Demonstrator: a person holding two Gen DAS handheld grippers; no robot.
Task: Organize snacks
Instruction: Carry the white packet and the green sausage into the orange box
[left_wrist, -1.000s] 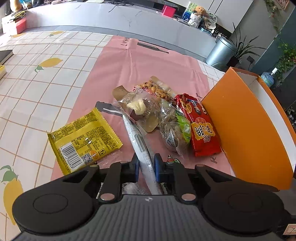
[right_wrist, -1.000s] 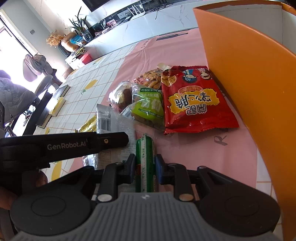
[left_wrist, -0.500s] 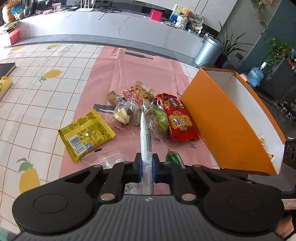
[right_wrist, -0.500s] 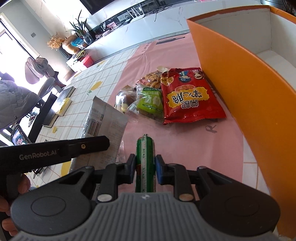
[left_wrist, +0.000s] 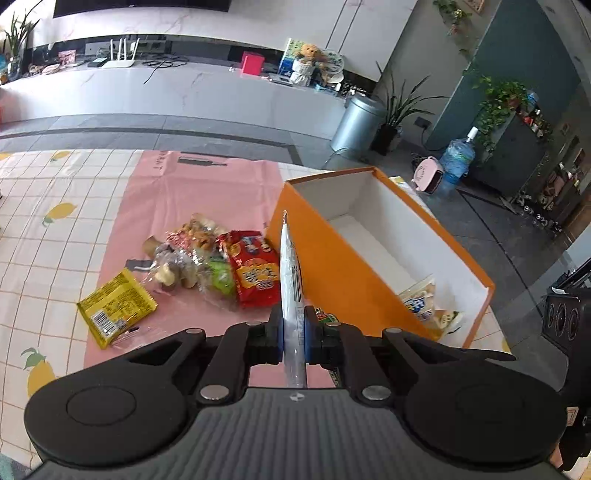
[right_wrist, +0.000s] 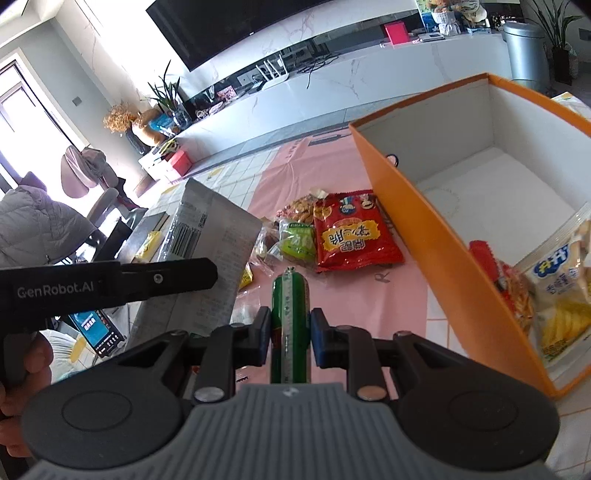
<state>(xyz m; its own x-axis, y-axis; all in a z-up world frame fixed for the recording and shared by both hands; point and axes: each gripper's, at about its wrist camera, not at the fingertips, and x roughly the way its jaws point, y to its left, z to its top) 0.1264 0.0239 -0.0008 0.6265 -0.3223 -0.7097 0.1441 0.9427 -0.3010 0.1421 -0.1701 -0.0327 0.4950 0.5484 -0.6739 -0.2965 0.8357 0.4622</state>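
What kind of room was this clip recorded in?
Most likely a home living room: a wall-mounted TV above a long marble media console, houseplants, and a tablecloth-covered table.

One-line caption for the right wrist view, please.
Right claw grips a green foil-wrapped sausage stick beside the open orange cardboard box, snack packets already inside.

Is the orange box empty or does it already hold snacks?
Not empty. The orange box holds a pale yellow snack bag and a red packet at its near end.
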